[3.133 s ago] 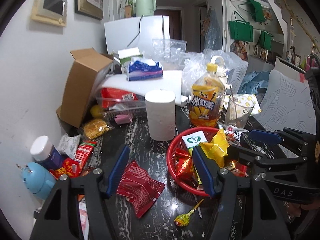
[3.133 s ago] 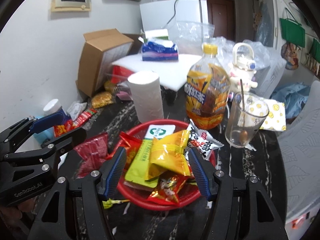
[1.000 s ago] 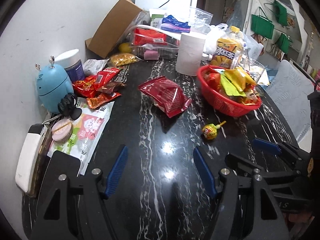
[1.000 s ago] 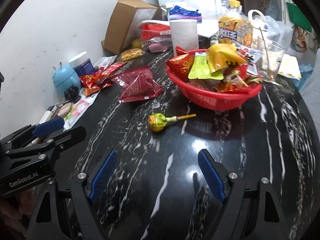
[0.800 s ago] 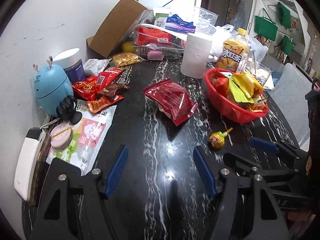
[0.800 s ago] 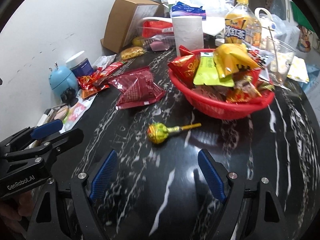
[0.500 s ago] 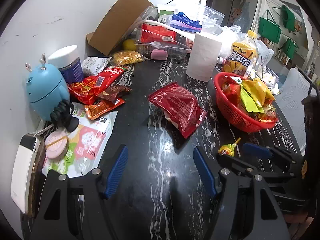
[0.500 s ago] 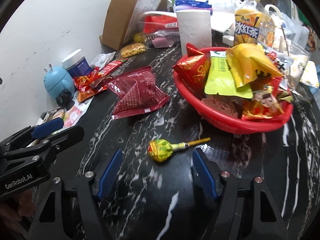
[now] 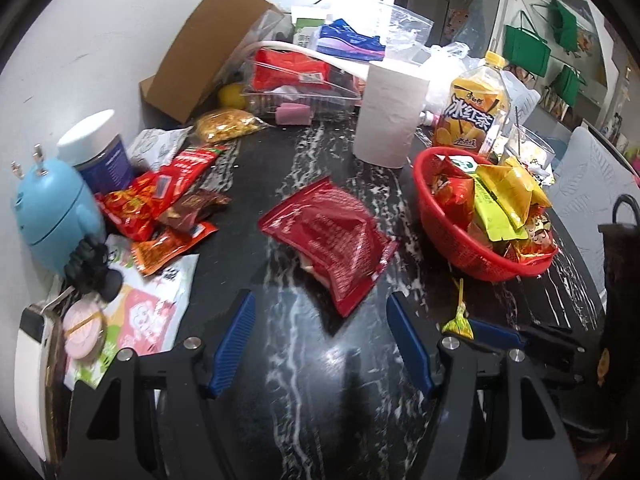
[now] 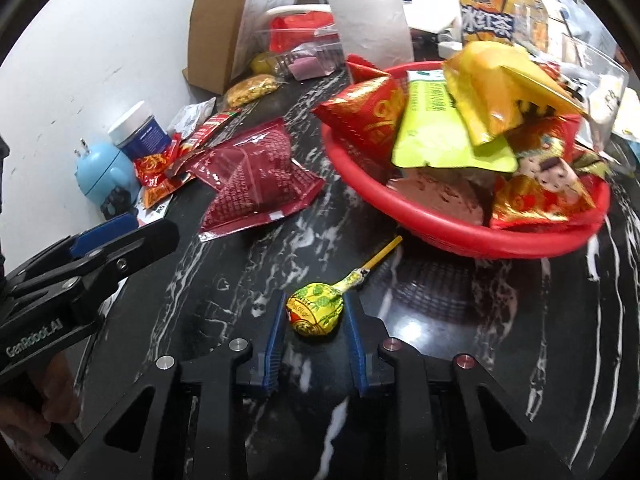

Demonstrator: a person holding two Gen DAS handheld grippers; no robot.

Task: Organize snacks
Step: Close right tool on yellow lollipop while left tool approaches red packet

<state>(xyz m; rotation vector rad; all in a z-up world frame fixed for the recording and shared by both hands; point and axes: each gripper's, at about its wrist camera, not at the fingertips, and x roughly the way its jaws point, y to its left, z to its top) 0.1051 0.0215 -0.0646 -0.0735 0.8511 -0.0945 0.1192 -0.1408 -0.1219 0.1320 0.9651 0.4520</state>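
Observation:
A yellow-wrapped lollipop (image 10: 316,309) lies on the black marble table, its stick pointing to the red basket (image 10: 440,228). My right gripper (image 10: 314,320) has its blue pads on either side of the lollipop head, closed in around it. The lollipop also shows in the left wrist view (image 9: 459,320). The red basket (image 9: 460,248) holds several snack packets. A dark red packet (image 9: 328,236) lies flat ahead of my left gripper (image 9: 320,340), which is open and empty above the table. More red packets (image 9: 160,196) lie at the left.
A paper roll (image 9: 388,116), an iced tea bottle (image 9: 472,108), a glass (image 9: 524,148), a cardboard box (image 9: 208,40) and a clear container (image 9: 300,88) stand at the back. A blue gadget (image 9: 52,212), a jar (image 9: 100,152) and a white device (image 9: 32,380) line the left wall.
My right gripper has moved forward to the lollipop and its jaws have narrowed around it. My left gripper has edged forward towards the dark red packet.

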